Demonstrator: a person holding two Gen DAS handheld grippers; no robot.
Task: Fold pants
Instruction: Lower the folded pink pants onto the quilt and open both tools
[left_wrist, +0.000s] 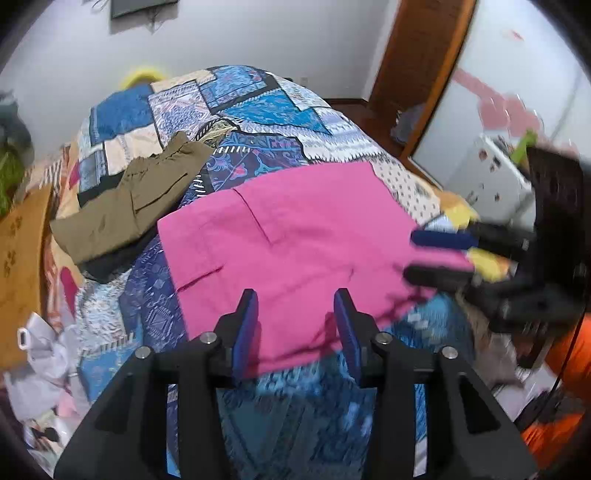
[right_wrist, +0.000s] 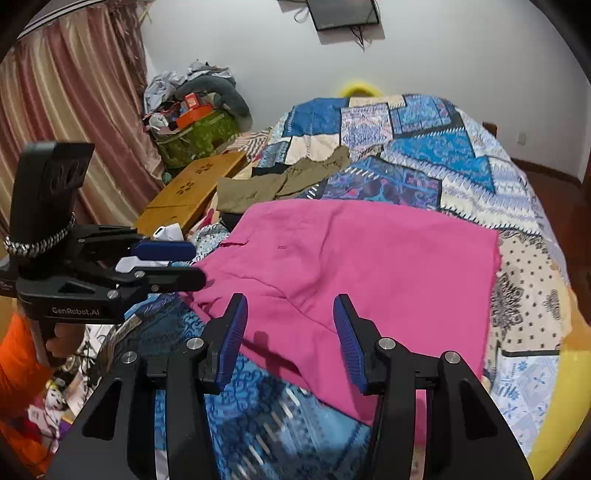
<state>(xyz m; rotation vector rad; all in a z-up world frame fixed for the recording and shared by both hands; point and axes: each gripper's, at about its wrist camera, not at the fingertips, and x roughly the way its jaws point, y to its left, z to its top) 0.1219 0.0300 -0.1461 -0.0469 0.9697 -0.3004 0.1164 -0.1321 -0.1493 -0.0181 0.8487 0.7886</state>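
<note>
Patchwork bed carries the pink pants lying folded flat; left gripper and right gripper hover part-open, empty, at the near edge, apparently between folds; next needs a fresh hem grasp

Patchwork bed – pink pants, olive pants on it.

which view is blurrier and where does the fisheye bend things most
Left wrist view: the right gripper at the frame's right edge is smeared with motion blur, and the door frame bows. Right wrist view: sharper, left gripper crisp; curtain and quilt curve toward the dark rim.
</note>
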